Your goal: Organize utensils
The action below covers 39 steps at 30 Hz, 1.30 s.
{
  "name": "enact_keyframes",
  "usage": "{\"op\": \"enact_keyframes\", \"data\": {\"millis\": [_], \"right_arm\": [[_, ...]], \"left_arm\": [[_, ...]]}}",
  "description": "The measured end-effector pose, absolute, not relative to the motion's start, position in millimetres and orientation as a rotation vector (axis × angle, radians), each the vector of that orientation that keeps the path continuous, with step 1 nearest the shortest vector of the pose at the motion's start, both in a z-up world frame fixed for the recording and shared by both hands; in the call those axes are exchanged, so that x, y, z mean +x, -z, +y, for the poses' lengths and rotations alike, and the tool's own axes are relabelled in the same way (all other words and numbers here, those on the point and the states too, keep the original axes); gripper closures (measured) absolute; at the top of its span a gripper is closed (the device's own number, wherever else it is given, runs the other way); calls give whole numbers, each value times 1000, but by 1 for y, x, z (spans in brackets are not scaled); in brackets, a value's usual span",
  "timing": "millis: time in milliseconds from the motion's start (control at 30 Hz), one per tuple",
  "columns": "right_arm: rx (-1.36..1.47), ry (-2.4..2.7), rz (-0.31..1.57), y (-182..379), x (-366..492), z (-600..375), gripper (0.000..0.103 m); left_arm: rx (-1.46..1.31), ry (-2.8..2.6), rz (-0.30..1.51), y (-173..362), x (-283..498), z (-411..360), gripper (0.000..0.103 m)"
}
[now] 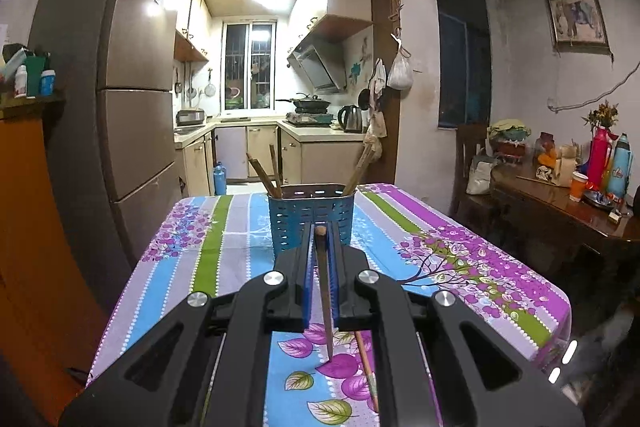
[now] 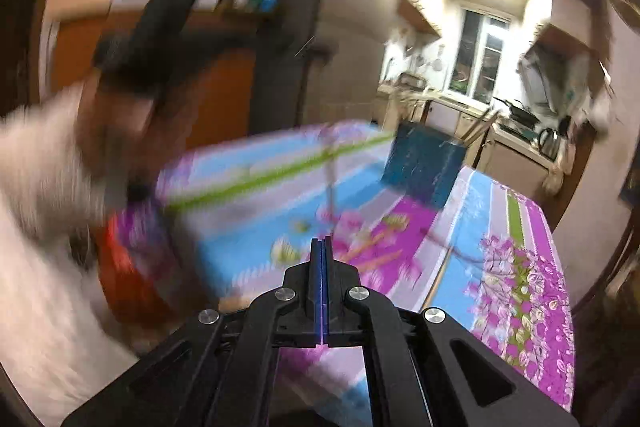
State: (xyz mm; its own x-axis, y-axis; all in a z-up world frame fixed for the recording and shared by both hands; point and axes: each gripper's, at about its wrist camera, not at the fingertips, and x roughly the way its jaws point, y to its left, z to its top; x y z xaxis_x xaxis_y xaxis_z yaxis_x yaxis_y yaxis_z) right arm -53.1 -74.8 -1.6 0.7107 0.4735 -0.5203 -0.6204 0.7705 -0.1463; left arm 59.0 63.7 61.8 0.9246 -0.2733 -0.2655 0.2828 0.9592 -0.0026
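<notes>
Left tongs (image 1: pixel 320 259) clamped on one dark brown wooden chopstick (image 1: pixel 325 291), blue perforated plastic utensil holder (image 1: pixel 312 219) dead ahead.

Chopstick's long axis runs along the fingers, blunt end at frame centre toward the holder, tip low over the floral-striped tablecloth table (image 1: pixel 460 259). Holder sits just beyond, already has chopsticks. Second lighter chopstick (image 1: pixel 366 371) lies on the table, lower centre. Right tongs (image 2: pixel 322 259) pressed together, empty, view blurred; holder upper right there, farther off. Left is nearer.
</notes>
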Motion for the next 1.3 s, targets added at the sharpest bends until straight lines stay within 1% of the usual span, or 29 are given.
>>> {"op": "enact_keyframes", "data": {"millis": [133,300,367,467,567,667,733,767,800,833,900,1000,1100,1300], "right_arm": [[-212,-573,537,28,-51,-66,101],[-217,-546,577,53,-65,-43,101],[-225,-524,584,61,-69,-36,97],[-268,-535,547,69,-82,-20,95],[-309,-564,506,68,-92,-8,95],[-255,-465,480,53,-86,-29,95],[-152,-307,451,34,-76,-72,95],[-123,-237,448,29,-71,-91,91],[-112,-181,466,28,-63,-110,89],[-115,-155,501,32,-55,-121,86],[-106,-147,550,44,-45,-132,86],[-101,-160,574,61,-38,-131,85],[-99,-147,581,78,-31,-131,85],[-52,-151,535,85,-26,-134,85]], "left_arm": [[38,274,253,-60,56,66,98],[24,268,242,-58,54,71,97],[22,260,229,-56,54,72,97],[15,246,224,-52,54,76,96],[8,248,229,-51,52,77,96],[9,250,225,-51,51,76,96],[23,248,216,-51,50,75,96],[26,246,212,-51,50,75,96],[25,241,208,-50,51,74,96],[21,242,207,-50,51,74,96],[18,246,216,-48,52,72,96],[50,235,213,-44,52,67,95],[75,234,212,-42,51,63,95],[76,240,248,-36,54,61,95]]}}
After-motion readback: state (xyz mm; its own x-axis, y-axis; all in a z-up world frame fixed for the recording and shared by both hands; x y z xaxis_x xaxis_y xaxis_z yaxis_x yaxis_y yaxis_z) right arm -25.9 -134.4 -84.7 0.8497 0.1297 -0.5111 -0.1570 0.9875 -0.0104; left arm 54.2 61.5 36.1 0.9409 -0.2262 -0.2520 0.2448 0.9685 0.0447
